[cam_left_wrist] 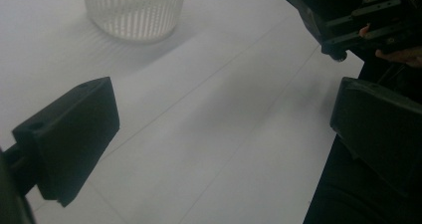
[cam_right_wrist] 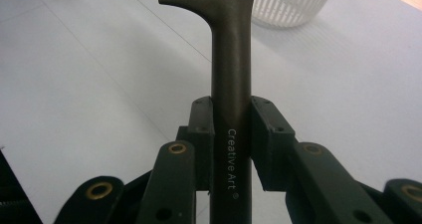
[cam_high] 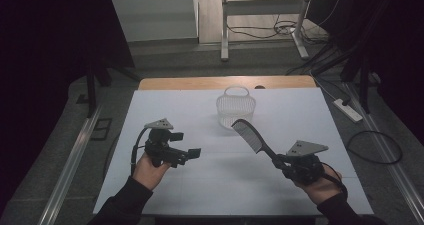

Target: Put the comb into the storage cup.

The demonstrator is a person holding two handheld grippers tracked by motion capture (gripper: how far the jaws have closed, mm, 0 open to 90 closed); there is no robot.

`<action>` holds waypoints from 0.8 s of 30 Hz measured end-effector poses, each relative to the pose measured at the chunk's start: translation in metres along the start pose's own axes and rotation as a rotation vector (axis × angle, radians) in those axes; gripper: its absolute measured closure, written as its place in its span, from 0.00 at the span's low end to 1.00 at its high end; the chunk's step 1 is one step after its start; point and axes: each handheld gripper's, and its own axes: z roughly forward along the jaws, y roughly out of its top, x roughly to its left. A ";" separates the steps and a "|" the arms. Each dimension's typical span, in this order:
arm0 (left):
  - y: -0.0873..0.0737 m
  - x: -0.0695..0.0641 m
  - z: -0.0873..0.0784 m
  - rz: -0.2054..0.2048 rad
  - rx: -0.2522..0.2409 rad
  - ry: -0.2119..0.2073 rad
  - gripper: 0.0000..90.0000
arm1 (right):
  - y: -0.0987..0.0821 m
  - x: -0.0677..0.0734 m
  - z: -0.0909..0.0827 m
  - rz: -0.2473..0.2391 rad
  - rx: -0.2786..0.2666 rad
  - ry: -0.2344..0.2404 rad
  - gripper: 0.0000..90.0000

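Fingers (cam_right_wrist: pixel 266 134) of the right gripper (cam_high: pixel 283 161) clamped on the handle of a black comb (cam_high: pixel 252 136), one pad on each side of the shaft, pressed flat against it. In the right gripper view, handle rising straight up between the pads, white lettering "Creative Art" along it, toothed end at the top edge of the frame. From above, comb angled up and to the left from that gripper, toothed head lifted clear of the table (cam_high: pixel 200 185), tip close to the white basket (cam_high: pixel 235 106) but apart from it. Right hand (cam_high: pixel 320 185) wrapped around the gripper body near the table's front right, dark sleeve coming in from the bottom edge, grey three-cornered plate on top.

Fingers (cam_left_wrist: pixel 69 139) of the left gripper (cam_high: pixel 187 156) spread wide, nothing between them, bare white surface showing in the gap. Held above the front left part of the table in the left hand (cam_high: pixel 149 169), jaws pointing right toward the middle, cable looping off its left side.

Basket upright toward the back middle of the table, slatted translucent wall, hoop handle raised above the rim; contents not discernible. In the left gripper view, its lower wall at the upper left, faint shadow on the sheet beside it, the other gripper and hand dark at the upper right.

White sheet over the tabletop, wooden strip along the far edge. Beyond, grey floor, white metal frame legs and loose cables.
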 end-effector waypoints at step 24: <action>0.029 -0.004 0.030 -0.026 -0.015 -0.095 0.00 | 0.010 0.023 0.006 -0.054 -0.048 0.029 0.80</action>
